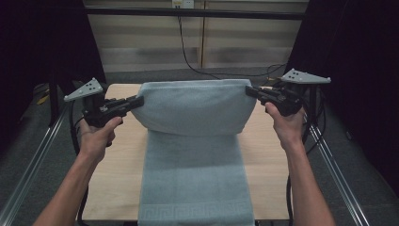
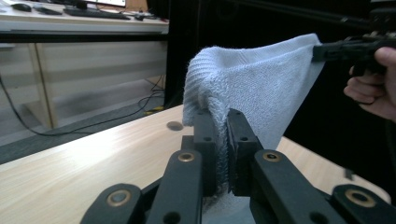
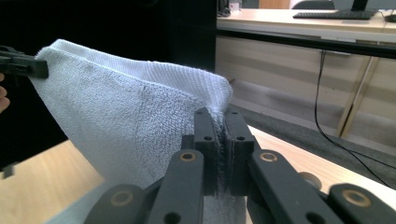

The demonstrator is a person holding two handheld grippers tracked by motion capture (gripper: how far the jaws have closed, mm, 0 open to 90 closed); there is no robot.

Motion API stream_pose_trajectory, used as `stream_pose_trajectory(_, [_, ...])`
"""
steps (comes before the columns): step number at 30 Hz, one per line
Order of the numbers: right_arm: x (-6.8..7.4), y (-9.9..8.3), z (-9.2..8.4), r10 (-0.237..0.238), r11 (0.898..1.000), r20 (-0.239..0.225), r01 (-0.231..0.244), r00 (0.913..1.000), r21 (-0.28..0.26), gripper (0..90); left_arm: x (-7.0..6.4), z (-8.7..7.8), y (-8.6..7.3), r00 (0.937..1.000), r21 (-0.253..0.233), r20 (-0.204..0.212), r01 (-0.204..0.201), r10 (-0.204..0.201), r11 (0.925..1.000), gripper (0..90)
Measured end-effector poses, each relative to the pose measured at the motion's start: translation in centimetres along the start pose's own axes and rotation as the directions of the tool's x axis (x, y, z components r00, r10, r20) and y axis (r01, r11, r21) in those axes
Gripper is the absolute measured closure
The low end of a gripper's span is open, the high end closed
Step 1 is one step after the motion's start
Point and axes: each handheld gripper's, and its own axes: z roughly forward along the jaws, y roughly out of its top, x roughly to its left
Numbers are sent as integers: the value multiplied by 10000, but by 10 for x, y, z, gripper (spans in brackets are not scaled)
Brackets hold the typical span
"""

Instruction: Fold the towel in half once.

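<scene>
Worktop (image 1: 268, 155) came first by size: a pale wooden top, with dark floor on both sides and a low cabinet wall beyond its far edge. Down its middle lay the towel (image 1: 195, 183), light blue, running from the near edge, where a key-pattern border showed, toward the far edge. The far part of the towel was lifted off the worktop and hung in the air as a sagging fold, stretched between the two grippers, while the near part lay flat.

The left gripper (image 1: 137, 101) was clamped on the towel's far left corner, above the worktop's far left corner; in the left gripper view its jaws stood nearly together with terry cloth (image 2: 224, 140) pinched between them. The right gripper (image 1: 250, 91) was closed on the far right corner in the same way, near the far right corner of the worktop, and the right gripper view showed cloth (image 3: 222, 140) squeezed between its jaws.

Judging by this, the work was a fold of the towel, roughly at its midpoint. Both corners were gripped and raised, so the pick-up looked done. Left to do, it seemed: carry the lifted edge toward the near edge, lay it on the flat half with edges matched, and let go.
</scene>
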Motion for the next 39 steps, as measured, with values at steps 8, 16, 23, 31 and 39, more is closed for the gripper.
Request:
stream_pose_trajectory(8, [24,-48,-19,39,9973,-512,-1,9987,738,862,-15,-16,-60,9988,484,398,263,-282,9985,846])
stream_pose_trajectory(16, [42,-126,-33,1148,9787,-1100,-935,9873,1828,861,-22,-22,-127,9947,1702,770,547,-686,9839,841])
stream_pose_trajectory(23, [58,-179,-41,1639,9498,-1270,-1217,9783,2882,853,-37,-29,-170,9895,2563,1097,630,-937,9646,834])
stream_pose_trajectory(31, [93,-213,-72,1609,9313,-1951,-834,9675,3546,725,-59,-52,-199,9814,3244,1720,248,-847,9456,789])
stream_pose_trajectory(39, [96,-205,-86,1668,9505,-2649,-834,9497,2995,693,-68,-65,-192,9739,2981,2098,207,-866,9543,722])
